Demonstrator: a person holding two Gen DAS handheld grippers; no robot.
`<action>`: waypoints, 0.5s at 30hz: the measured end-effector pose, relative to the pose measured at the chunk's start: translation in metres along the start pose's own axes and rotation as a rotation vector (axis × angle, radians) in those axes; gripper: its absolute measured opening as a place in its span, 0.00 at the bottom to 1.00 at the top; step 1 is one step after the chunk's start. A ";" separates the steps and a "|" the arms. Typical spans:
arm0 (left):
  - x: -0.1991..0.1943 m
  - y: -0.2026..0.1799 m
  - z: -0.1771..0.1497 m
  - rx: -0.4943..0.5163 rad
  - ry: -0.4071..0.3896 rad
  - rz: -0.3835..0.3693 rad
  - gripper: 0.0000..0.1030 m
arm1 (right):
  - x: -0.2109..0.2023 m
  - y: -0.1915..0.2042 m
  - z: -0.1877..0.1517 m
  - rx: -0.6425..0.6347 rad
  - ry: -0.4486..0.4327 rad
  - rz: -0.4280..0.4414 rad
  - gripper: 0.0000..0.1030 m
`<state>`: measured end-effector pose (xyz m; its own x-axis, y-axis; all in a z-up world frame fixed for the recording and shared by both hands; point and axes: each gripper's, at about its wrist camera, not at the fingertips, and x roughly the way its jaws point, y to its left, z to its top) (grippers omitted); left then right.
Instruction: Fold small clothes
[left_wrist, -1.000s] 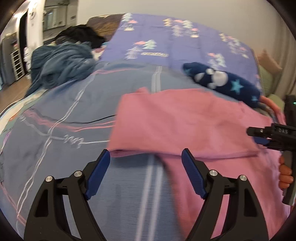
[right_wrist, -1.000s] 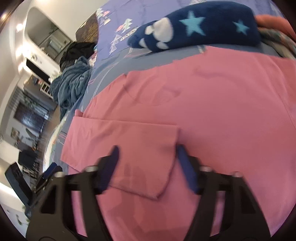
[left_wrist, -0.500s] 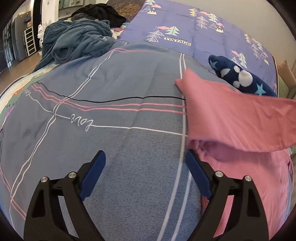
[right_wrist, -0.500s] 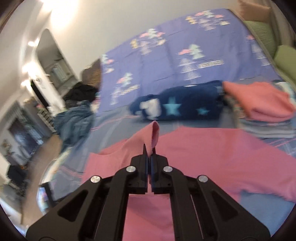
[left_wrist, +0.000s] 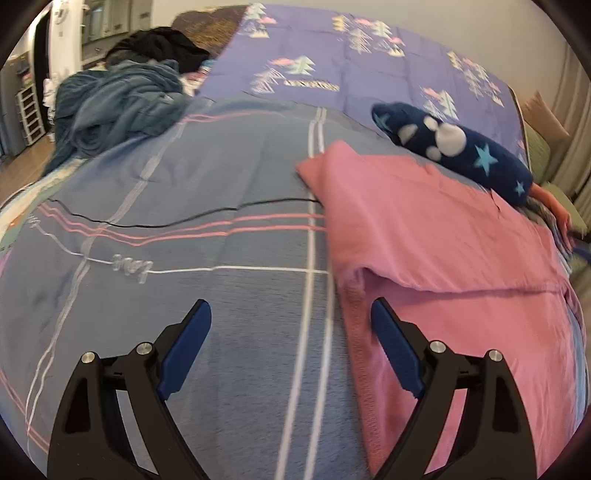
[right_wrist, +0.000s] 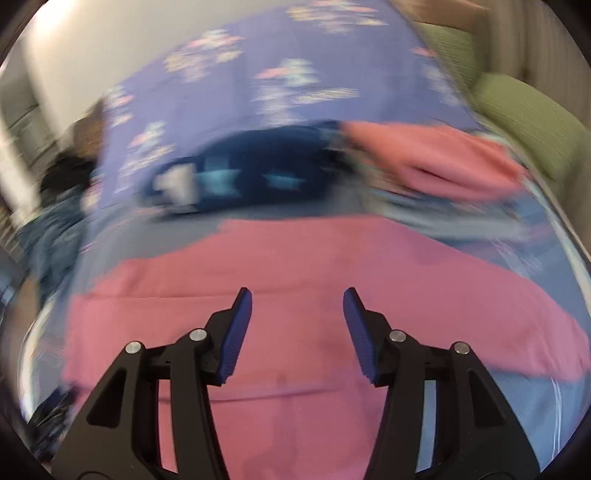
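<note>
A pink garment (left_wrist: 436, 236) lies on the bed with one side folded over onto itself. In the left wrist view it fills the right half. My left gripper (left_wrist: 291, 332) is open and empty, low over the grey striped bedspread (left_wrist: 184, 206) at the garment's left edge; its right fingertip is at that edge. In the right wrist view, which is blurred, the same pink garment (right_wrist: 295, 258) spreads across the middle. My right gripper (right_wrist: 297, 314) is open and empty above it.
A navy star-patterned plush item (left_wrist: 458, 151) lies behind the garment. A rumpled blue blanket (left_wrist: 118, 107) sits at the far left. A stack of folded clothes with a pink piece on top (right_wrist: 436, 158) is at the right. Green cushions (right_wrist: 524, 110) lie beyond.
My right gripper was shut on a pink flap and lifting it; now the flap lies folded over the garment and the gripper is open. My left gripper stays open and has shifted slightly.
</note>
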<state>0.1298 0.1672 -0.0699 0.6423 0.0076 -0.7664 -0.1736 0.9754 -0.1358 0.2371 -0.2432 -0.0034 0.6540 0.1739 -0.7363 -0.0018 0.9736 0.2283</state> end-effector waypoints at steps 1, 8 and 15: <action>0.003 -0.002 0.001 0.000 0.012 -0.022 0.86 | 0.000 0.015 0.004 -0.039 0.018 0.069 0.64; 0.011 0.004 0.011 -0.044 0.004 -0.098 0.38 | 0.068 0.195 0.028 -0.442 0.315 0.483 0.80; 0.003 0.008 0.003 -0.080 -0.054 -0.175 0.29 | 0.169 0.298 0.016 -0.606 0.675 0.581 0.81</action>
<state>0.1324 0.1759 -0.0720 0.7067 -0.1463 -0.6923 -0.1131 0.9424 -0.3146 0.3595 0.0735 -0.0499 -0.1201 0.4983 -0.8586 -0.6733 0.5947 0.4393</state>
